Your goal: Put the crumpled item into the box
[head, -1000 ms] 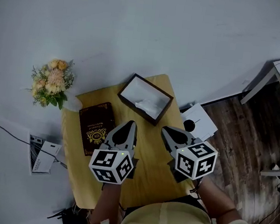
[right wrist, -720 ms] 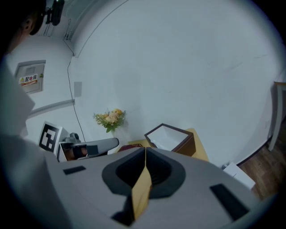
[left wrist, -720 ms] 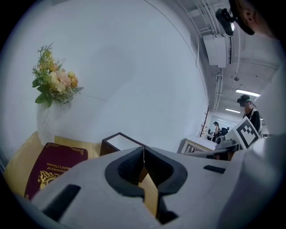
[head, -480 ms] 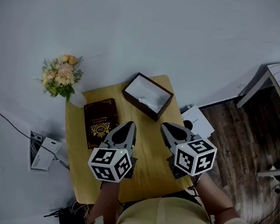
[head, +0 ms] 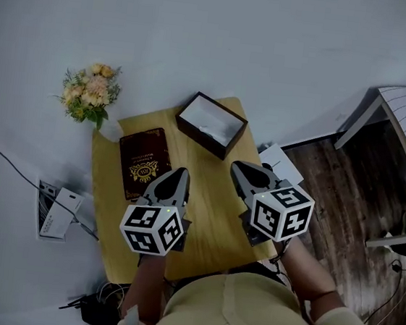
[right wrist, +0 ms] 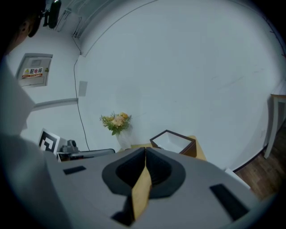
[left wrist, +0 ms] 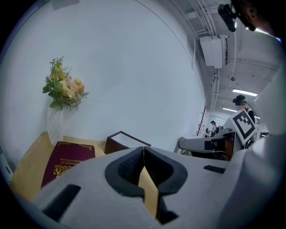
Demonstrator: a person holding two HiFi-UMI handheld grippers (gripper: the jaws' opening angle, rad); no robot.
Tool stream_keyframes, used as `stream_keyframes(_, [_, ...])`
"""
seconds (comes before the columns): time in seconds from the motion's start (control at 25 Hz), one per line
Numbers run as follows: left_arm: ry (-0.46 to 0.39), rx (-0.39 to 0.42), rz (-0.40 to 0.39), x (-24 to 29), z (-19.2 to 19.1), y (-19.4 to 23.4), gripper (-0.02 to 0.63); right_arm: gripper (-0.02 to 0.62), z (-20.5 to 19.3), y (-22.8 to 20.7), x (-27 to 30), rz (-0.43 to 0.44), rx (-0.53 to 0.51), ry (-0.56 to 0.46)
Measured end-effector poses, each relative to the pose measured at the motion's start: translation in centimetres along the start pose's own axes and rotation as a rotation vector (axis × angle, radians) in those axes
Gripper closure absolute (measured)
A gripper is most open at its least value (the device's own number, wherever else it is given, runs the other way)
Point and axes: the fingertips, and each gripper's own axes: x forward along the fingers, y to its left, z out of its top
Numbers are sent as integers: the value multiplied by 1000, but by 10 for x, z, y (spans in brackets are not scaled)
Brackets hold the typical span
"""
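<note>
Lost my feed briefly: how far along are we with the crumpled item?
Apparently done: a white crumpled item lies inside the box. In hand: nothing; left tongs and right tongs are shut, empty, above the table. Left: nothing visible.

The box point(head: 200, 139) is a shallow, open-topped rectangle with dark brown walls and a white inside. It stands flat at the far edge of the yellow table point(head: 209, 202), toward the table's right corner, and is turned askew to the table's sides. On its floor lies the crumpled item point(head: 205, 129), white and wrinkled (so close in colour to the lining that its outline is hard to trace), wholly within the walls.
</note>
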Motion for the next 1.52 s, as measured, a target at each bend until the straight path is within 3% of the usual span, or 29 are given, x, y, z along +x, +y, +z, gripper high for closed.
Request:
stream_keyframes(0.76, [12,3,-1,-32,-12,-1,583,568,-14,17,-17,-37,-6,-14])
stream_keyframes(1.52, [6,-8,-10,-28,-13,-7,583,568,-20,8,-19,-51,6,1])
